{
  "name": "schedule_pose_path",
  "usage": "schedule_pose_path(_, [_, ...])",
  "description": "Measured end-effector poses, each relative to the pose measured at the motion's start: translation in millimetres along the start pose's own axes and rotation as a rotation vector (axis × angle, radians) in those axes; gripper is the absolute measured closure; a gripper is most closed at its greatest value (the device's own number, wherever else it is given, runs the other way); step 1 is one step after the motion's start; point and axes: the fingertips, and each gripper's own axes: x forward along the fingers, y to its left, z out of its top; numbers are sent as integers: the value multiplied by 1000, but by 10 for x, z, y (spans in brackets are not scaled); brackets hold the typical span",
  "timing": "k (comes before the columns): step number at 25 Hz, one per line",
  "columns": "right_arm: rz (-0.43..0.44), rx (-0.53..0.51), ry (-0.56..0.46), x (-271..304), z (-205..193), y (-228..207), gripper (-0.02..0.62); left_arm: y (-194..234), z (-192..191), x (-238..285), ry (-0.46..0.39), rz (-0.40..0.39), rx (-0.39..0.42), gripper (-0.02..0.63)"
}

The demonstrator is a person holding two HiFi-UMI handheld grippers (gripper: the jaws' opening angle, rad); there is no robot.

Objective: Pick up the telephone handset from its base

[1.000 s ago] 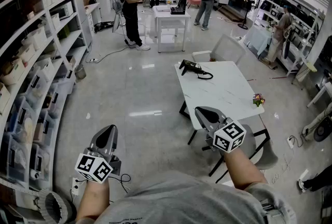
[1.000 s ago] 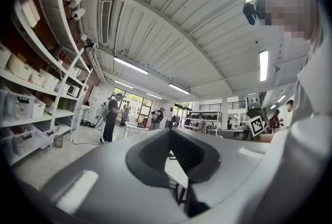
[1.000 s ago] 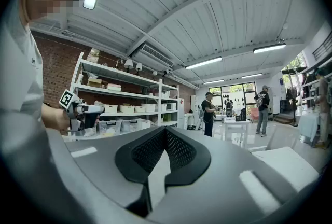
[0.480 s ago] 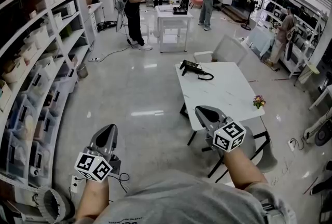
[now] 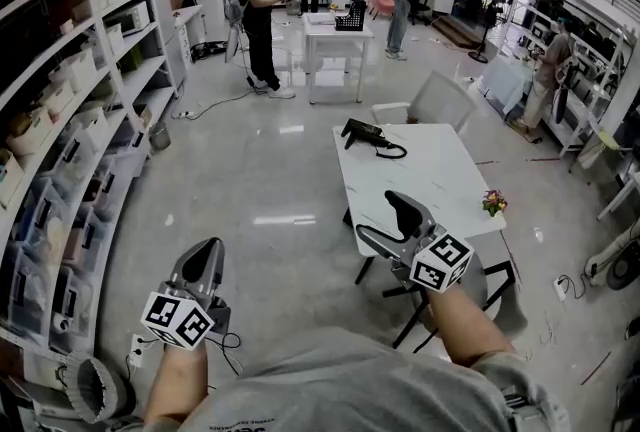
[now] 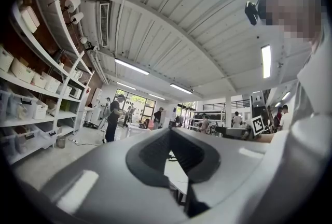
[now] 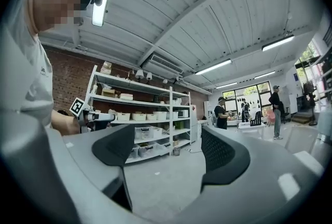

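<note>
The telephone handset (image 5: 357, 129) is black and sits on its base (image 5: 370, 134) at the far end of a white table (image 5: 430, 180), just above the centre of the head view, with its dark cord (image 5: 393, 149) looping onto the tabletop to the right. A small bunch of flowers (image 5: 494, 201) stands at the table's right edge. Both grippers are low in the frame, well apart from the telephone. The right gripper (image 5: 383, 218) hovers over the table's near corner; its jaws are opening and already stand wide apart, and its own view shows only bare floor and shelving between the pads. The left gripper (image 5: 209, 250) is at lower left over the shiny floor, its jaws brought together to a narrow slit with nothing in them. White shelves (image 5: 90, 110) with bins run down the left side. Several people stand around a second white table (image 5: 335, 32) at the top.
</note>
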Motion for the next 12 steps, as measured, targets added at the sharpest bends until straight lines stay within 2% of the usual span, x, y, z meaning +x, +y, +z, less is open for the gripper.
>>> schedule_pose_path(6, [1, -17, -15, -206, 2, -224, 215, -260, -61, 131, 0, 14, 16, 549])
schedule_pose_path(12, [-2, 10, -11, -160, -158, -447, 215, -231, -109, 247, 17, 25, 26, 549])
